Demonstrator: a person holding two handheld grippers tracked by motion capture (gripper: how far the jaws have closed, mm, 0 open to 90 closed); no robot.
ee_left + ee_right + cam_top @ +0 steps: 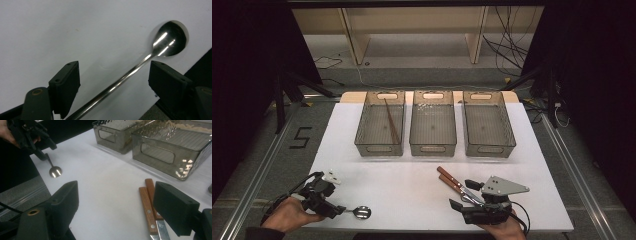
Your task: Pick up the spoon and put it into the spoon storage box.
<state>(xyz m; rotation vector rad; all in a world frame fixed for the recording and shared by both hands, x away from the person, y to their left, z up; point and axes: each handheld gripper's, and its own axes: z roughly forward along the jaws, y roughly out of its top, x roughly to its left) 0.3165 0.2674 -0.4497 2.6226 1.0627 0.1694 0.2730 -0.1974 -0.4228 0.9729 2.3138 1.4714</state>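
Observation:
A metal spoon (pixel 361 212) lies near the front left edge of the white table (pixel 402 185). My left gripper (pixel 339 210) is open, and the spoon's handle runs between its jaws without being pressed. In the left gripper view the spoon's bowl (pixel 170 38) lies beyond the open left gripper (pixel 113 66). Two wooden-handled knives (pixel 449 179) lie side by side at the front right. My right gripper (pixel 463 194) stands open just in front of them. In the right gripper view the knives (pixel 147 205) lie close to the right jaw of the right gripper (pixel 116 186).
Three clear bins stand in a row at the back: the left bin (pixel 362 131) holds brown chopsticks (pixel 391 122), beside the middle bin (pixel 432 148) and the right bin (pixel 488 150). A black floor with cables surrounds the table.

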